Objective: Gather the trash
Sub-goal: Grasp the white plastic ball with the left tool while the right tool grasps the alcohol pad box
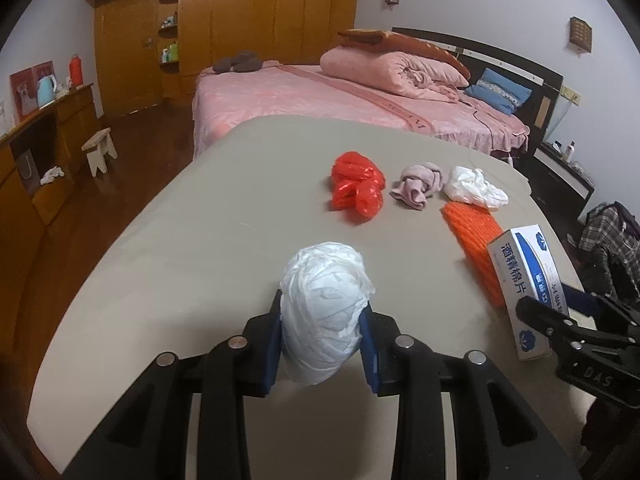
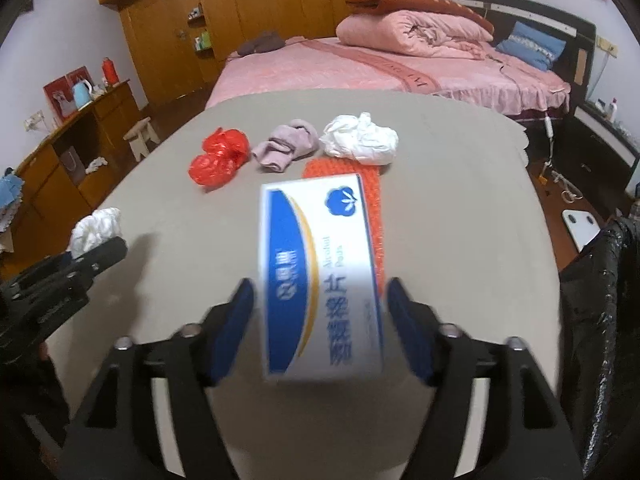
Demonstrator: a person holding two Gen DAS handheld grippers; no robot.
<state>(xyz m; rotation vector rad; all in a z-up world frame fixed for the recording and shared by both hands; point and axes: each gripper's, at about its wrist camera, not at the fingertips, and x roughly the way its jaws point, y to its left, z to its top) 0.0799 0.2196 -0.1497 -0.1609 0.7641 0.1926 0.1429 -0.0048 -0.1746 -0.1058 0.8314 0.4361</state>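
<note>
left gripper (image 1: 320,344) is clamped on a crumpled white plastic bag wad (image 1: 324,316), blue pads pressing into both flanks, holding it just above the near part of the grey table (image 1: 180,248). that wad looks feather-light and squashy, so the squeeze is probably what keeps it in; it would likely slip out if the pads eased.

over to the right gripper (image 2: 320,320), and it straddles the blue-and-white alcohol pad box (image 2: 320,280). the box is blurred, and a thin gap shows between each pad and the cardboard side, so i read the jaws as standing apart around it, not yet pressing. the box should be light but stiff, thin card that dents under a hard pinch; the long side walls, near the middle, look like the sensible place to take it. in the left view it stands tilted at the table's right edge, so a nudge could tip it off.

further back sit a red plastic bag (image 1: 356,188), a pinkish cloth (image 1: 418,184) and another white bag (image 1: 474,188), close together in a row, with an orange mesh piece (image 1: 474,248) running up to the box. all soft, light stuff, best pinched at the thickest bunch.

room to move: the table's left half is bare, the two grippers sit fairly near each other, and a black bag (image 2: 600,320) hangs off the right side.
</note>
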